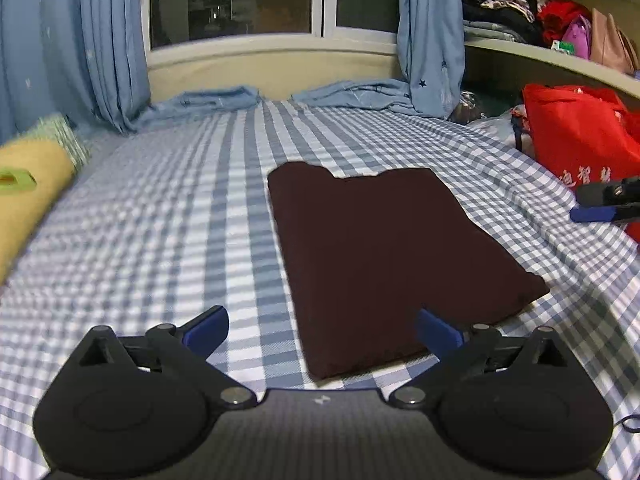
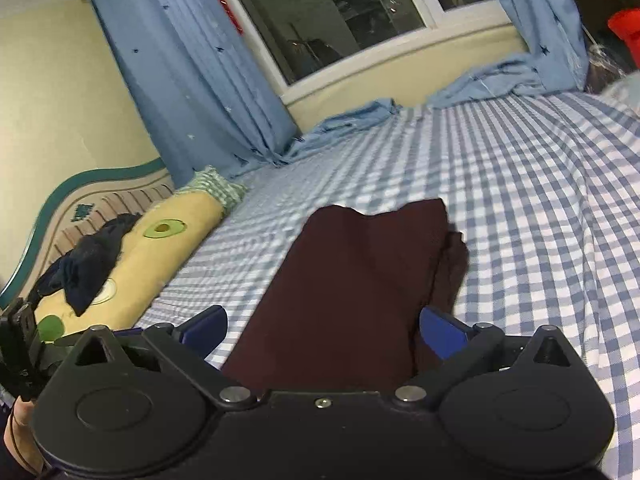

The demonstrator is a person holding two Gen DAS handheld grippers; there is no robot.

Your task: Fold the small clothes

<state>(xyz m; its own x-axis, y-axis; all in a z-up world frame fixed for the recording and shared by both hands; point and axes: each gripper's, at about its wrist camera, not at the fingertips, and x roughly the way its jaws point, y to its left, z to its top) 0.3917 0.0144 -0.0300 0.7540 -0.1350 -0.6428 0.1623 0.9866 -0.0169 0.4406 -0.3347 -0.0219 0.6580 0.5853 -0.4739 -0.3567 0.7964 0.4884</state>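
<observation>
Left tongs (image 1: 322, 330) spread wide; folded maroon garment (image 1: 384, 256) flat just beyond.

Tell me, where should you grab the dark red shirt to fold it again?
Probably the near short edge of the shirt, coming in low from the front. It lies flat on the bed, a long rectangle pointing away, so that edge is nearest and can be carried over to the far end.

A big bed (image 1: 160, 208) with a blue and white checked sheet fills the room. At the far side a dark window (image 1: 232, 0) has blue curtains (image 1: 112, 48) on both sides. A yellow pillow (image 2: 160, 256) lies on the left. The wall (image 2: 48, 100) is cream.
</observation>
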